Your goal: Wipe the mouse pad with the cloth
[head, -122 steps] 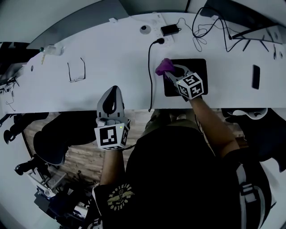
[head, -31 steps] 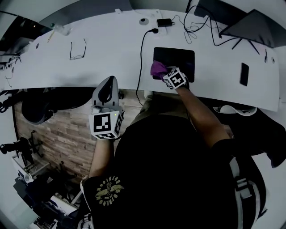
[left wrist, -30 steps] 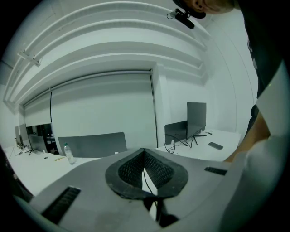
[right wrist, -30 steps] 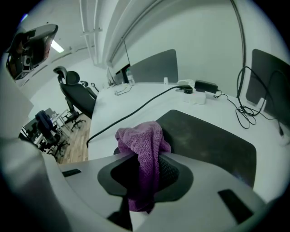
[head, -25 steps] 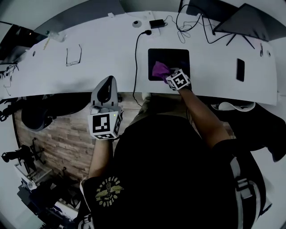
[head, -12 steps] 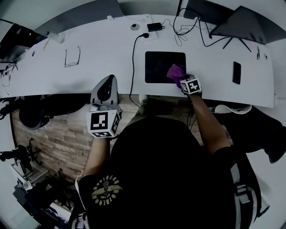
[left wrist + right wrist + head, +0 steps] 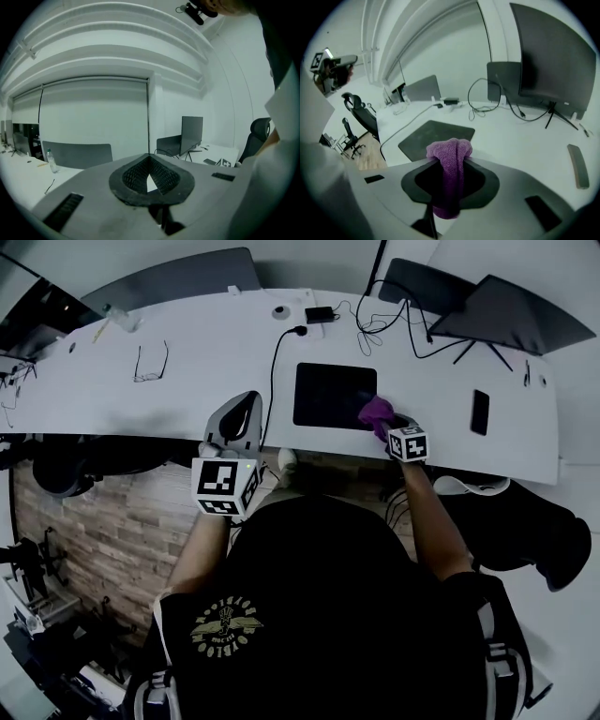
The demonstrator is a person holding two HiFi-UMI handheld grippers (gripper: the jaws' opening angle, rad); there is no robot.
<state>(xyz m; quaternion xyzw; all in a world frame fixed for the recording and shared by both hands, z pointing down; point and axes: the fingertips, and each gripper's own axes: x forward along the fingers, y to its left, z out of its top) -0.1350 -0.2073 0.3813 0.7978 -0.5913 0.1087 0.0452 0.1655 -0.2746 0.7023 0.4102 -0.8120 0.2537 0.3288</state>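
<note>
Moved: cloth (image 7: 377,412) swept from left side of pad (image 7: 333,395) to near-right corner | right gripper (image 7: 384,421) pinching cloth as wiper | left gripper (image 7: 246,407) closed, empty, parked clear at near edge of desk (image 7: 206,362)

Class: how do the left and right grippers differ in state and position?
The right gripper is shut on the purple cloth; the left gripper is shut on nothing. The right gripper is at the mouse pad's near right corner; the left gripper is at the desk's near edge, off the pad. Both are shut.
</note>
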